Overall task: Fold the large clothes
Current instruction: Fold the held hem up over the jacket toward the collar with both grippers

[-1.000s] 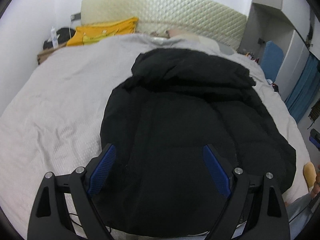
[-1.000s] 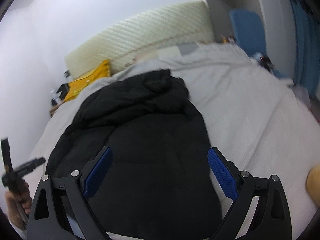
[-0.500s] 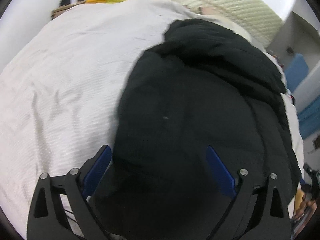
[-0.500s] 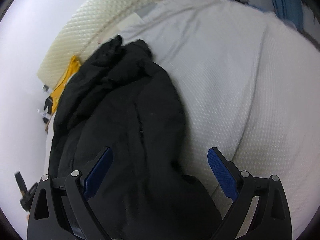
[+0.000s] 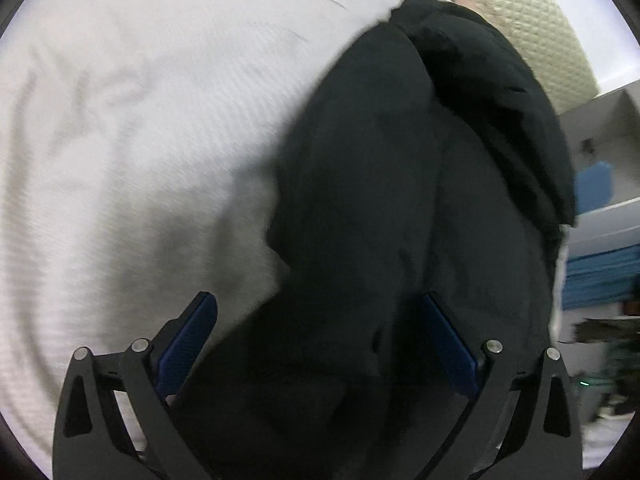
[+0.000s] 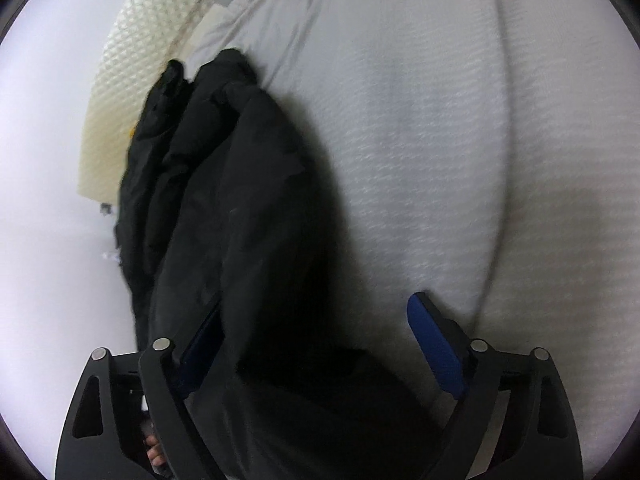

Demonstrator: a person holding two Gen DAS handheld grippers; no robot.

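Observation:
A large black padded jacket (image 5: 400, 208) lies on a white bed, its hood end towards the headboard. My left gripper (image 5: 316, 332) is open, low over the jacket's near left edge, with the fabric lying between its blue pads (image 5: 188, 336). My right gripper (image 6: 316, 332) is open at the jacket's (image 6: 240, 220) near right edge. The fabric lies between its fingers and hides most of the left pad; the right pad (image 6: 436, 344) is over the bedspread.
The white textured bedspread (image 5: 120, 140) stretches left of the jacket and, in the right wrist view (image 6: 460, 140), right of it. A cream quilted headboard (image 5: 532, 12) stands at the far end. Blue things and shelves (image 5: 600, 264) are at the right beyond the bed.
Both grippers have dropped lower and closer to the jacket's near end, tilting down. The jacket now fills the space between each pair of fingers. Both have stayed open.

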